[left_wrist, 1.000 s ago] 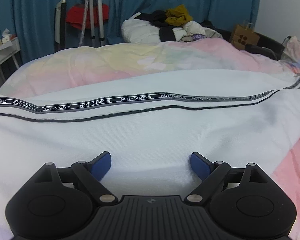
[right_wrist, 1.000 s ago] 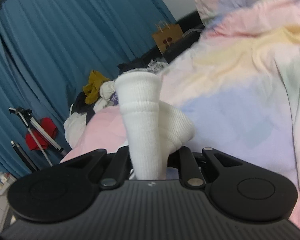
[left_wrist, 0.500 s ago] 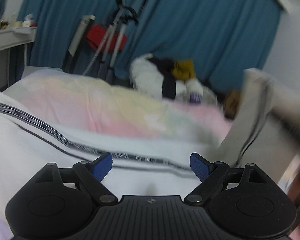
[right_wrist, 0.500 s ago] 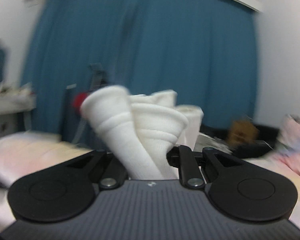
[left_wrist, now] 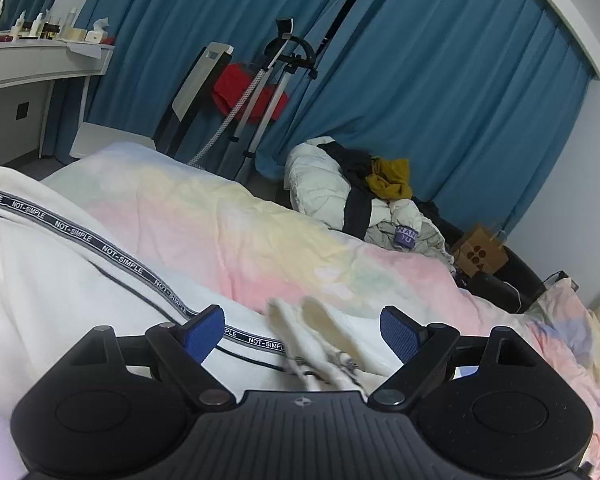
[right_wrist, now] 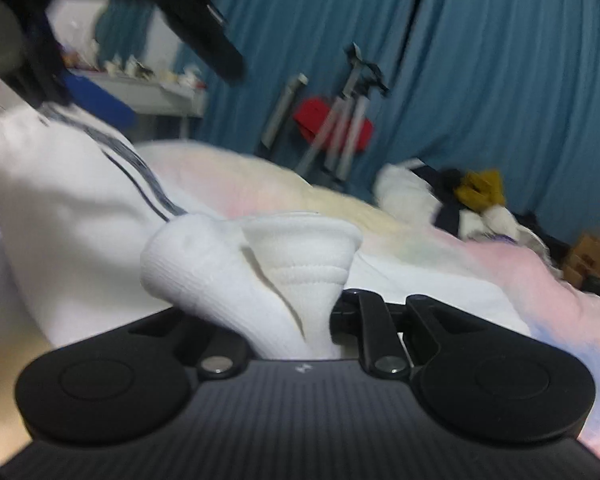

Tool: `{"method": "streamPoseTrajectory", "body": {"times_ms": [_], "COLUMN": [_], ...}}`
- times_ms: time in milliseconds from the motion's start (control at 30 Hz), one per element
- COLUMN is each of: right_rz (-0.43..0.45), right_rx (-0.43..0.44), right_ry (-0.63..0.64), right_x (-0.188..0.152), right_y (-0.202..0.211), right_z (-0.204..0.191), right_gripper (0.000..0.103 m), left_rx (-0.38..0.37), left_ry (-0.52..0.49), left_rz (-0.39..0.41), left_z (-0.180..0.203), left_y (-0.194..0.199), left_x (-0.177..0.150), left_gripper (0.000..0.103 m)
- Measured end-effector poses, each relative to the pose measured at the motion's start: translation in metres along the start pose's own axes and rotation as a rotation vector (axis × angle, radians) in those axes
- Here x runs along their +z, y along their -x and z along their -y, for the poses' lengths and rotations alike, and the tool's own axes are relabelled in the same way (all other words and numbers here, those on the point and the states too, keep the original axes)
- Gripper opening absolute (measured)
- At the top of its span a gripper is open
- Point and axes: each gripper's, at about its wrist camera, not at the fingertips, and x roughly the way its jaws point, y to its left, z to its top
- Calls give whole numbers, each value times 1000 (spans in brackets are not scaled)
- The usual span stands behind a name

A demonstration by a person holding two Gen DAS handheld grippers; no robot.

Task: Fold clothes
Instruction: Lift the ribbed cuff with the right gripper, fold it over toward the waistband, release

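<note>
Garment (left_wrist: 52, 292) on the duvet (left_wrist: 220, 232); behind it, clothes pile (left_wrist: 364, 196), perhaps on a chair.

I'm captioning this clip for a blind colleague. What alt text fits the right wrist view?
The right gripper is shut on the ribbed cuff of a white garment, which bunches up in front of the camera. Behind lie a pastel duvet, a clothes pile, a tripod and blue curtains; the picture is motion-blurred.

Blue curtains (left_wrist: 420, 92) fill the upper frame. A white shelf (left_wrist: 40, 60) with bottles sits upper left, a tripod (left_wrist: 268, 92) centre, and a pastel bed (left_wrist: 260, 240) below.
</note>
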Motion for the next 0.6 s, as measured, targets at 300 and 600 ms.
{"method": "streamPoseTrajectory", "body": {"times_ms": [300,600], "right_rz": [-63,-87], "right_rx": [98,220], "right_ry": [-112,-272], "right_x": [-11,-7], "right_y": [-10,12], "right_z": [-5,-4], "right_gripper": [17,82], "left_rx": [24,-6], "left_ry": [-39,-62], "left_rz": [-45,-19], "left_z": [1,-2], "left_y": [-27,-35], "left_x": [-8,-11], "left_gripper": [87,87]}}
